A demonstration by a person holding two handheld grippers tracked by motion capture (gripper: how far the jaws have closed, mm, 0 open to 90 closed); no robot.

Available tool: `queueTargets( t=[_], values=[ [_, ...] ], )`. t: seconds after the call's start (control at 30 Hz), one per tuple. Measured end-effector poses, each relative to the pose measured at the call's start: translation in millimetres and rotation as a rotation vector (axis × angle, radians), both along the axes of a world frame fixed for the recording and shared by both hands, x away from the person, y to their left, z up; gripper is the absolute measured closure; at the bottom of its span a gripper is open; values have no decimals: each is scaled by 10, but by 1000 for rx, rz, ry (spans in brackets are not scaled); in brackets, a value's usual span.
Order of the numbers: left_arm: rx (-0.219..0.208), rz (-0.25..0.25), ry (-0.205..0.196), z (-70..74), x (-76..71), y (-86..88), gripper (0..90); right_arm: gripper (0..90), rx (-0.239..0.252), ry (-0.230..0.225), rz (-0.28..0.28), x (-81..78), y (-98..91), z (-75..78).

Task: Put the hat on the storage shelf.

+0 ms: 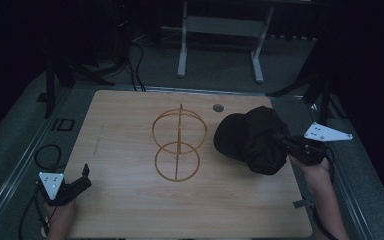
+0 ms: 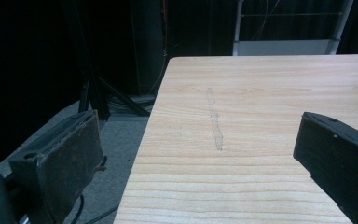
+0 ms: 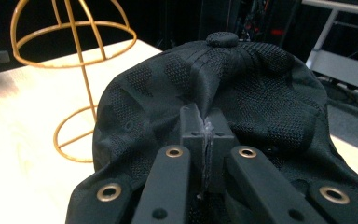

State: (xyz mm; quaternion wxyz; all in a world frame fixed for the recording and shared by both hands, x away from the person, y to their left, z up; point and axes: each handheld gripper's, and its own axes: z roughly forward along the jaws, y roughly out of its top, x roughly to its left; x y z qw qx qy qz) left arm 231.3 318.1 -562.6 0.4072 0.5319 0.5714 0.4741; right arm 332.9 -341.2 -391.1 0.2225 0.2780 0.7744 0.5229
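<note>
A black cap point(image 1: 252, 139) lies at the right side of the wooden table point(image 1: 130, 200), its brim toward the middle. My right gripper point(image 1: 286, 140) is shut on the cap's fabric at its right side; in the right gripper view the jaws pinch a fold of the black cap point(image 3: 242, 88) just in front of the camera. A gold wire hat stand point(image 1: 178, 145) stands upright at the table's middle, left of the cap, and the hat stand point(image 3: 72, 51) shows bare. My left gripper point(image 1: 82, 179) rests open near the table's front left corner with nothing between its fingers point(image 2: 65, 163).
A round grommet hole point(image 1: 218, 107) sits near the table's far edge. White desk legs point(image 1: 182, 50) stand on the floor beyond the table. A coiled cable point(image 1: 47, 155) lies on the floor at the left. A faint scuff mark point(image 2: 216, 123) runs along the wood.
</note>
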Motion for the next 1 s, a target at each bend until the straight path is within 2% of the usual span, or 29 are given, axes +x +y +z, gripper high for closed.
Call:
queueTargets(
  t=[0.1, 0.17, 0.23, 0.33, 0.37, 0.53, 0.6, 0.63, 0.67, 0.77, 0.8, 0.83, 1.0],
  values=[
    [1, 0, 0, 0, 0, 0, 18, 889, 13, -23, 0, -21, -15, 138],
    [1, 0, 1, 0, 0, 0, 18, 889, 16, -30, 1, -26, -17, 164],
    [2, 0, 2, 0, 0, 0, 18, 889, 22, -41, 4, -43, -14, 275],
    [2, 0, 3, 1, 0, 0, 18, 889, 28, -45, 7, -51, -14, 343],
    [2, 1, 3, 1, 1, 0, 18, 889, 32, -57, 8, -66, -15, 419],
    [2, 1, 3, 1, 2, -1, 18, 889, 44, -81, 11, -89, -28, 551],
    [3, 1, 4, 1, 3, -1, 18, 889, 69, -110, 12, -125, -51, 745],
    [3, 1, 4, 1, 3, -1, 18, 889, 69, -110, 12, -125, -51, 745],
    [3, 1, 3, 0, 3, -2, 18, 889, 80, -129, 13, -138, -59, 840],
    [4, 0, 4, 1, 3, -1, 18, 889, 101, -153, 25, -163, -61, 976],
    [4, 0, 4, 1, 3, -1, 18, 889, 101, -153, 25, -163, -61, 976],
    [3, 0, 5, 1, 2, 0, 18, 889, 105, -172, 27, -182, -51, 1055],
    [3, 0, 5, 1, 3, -1, 18, 889, 116, -196, 36, -183, -2, 1171]
  ],
)
